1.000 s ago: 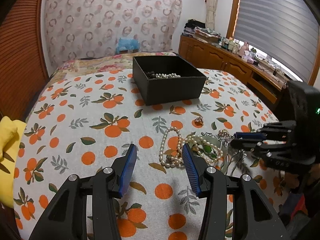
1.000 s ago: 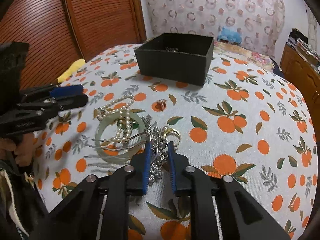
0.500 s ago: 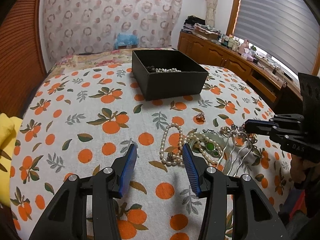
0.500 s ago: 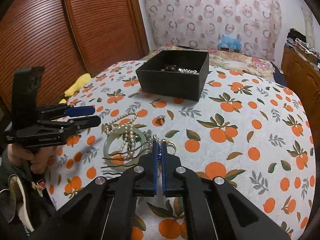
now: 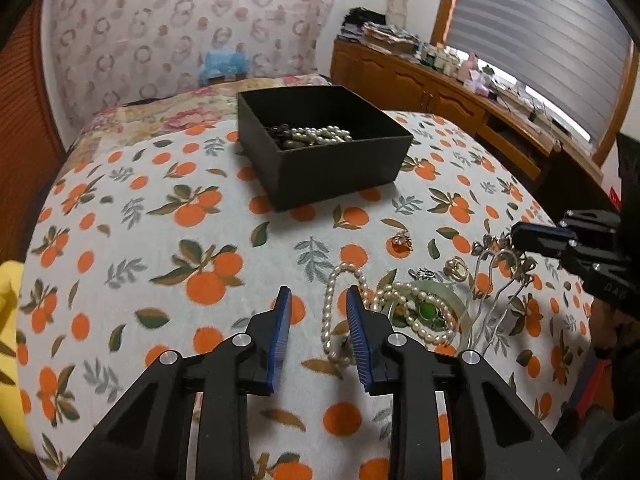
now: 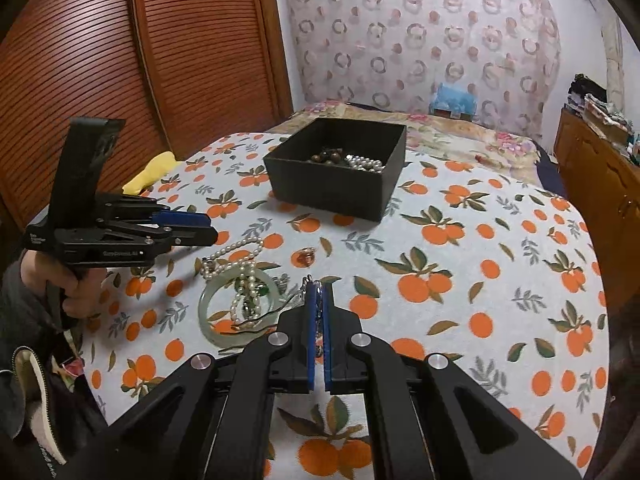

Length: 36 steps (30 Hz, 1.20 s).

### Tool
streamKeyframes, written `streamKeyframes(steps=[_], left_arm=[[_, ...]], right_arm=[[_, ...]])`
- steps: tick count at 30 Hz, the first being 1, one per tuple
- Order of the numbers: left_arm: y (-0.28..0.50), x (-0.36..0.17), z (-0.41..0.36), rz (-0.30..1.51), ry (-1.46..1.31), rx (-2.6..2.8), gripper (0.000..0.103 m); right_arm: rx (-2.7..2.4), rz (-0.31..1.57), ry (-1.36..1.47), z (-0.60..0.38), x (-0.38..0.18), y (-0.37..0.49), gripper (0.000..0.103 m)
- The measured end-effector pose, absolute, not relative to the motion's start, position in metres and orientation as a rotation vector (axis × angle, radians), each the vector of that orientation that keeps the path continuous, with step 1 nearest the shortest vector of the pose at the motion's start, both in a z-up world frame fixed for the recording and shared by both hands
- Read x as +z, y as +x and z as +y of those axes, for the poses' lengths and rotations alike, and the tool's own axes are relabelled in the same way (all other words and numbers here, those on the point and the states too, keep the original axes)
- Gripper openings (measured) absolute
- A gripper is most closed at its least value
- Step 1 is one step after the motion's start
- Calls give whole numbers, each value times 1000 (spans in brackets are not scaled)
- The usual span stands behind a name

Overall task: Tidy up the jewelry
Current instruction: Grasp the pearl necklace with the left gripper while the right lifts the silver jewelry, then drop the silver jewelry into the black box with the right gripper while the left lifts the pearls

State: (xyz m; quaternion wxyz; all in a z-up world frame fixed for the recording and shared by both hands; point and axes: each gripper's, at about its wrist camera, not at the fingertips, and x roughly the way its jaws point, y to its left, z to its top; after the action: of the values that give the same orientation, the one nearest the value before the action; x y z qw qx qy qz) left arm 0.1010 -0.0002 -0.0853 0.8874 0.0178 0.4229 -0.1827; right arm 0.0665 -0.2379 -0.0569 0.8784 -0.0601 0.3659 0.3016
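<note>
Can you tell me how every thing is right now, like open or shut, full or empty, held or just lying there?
Black box: open, no lid, beads and pearls inside.
Right gripper: shut on silver hair comb, lifting one end.
Left gripper: jaws closing, nothing between them.
Pearl necklace: lying loose on the cloth.
Jade bangle: lying flat, pearls draped across it.
Small ring: lying alone on the cloth.
</note>
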Motion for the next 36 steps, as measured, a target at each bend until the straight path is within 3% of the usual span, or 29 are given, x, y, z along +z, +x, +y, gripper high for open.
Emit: streamKeyframes(steps=[7, 9, 36], left_arm=[[114, -99, -12, 916, 87, -380, 17], [114, -99, -16, 908, 106, -380, 4], [76, 33, -4, 577, 52, -340, 4]], right_arm=[[613, 745, -140, -243, -52, 67, 3], [609, 739, -146, -244, -49, 68, 3], [578, 676, -254, -238, -18, 80, 3]])
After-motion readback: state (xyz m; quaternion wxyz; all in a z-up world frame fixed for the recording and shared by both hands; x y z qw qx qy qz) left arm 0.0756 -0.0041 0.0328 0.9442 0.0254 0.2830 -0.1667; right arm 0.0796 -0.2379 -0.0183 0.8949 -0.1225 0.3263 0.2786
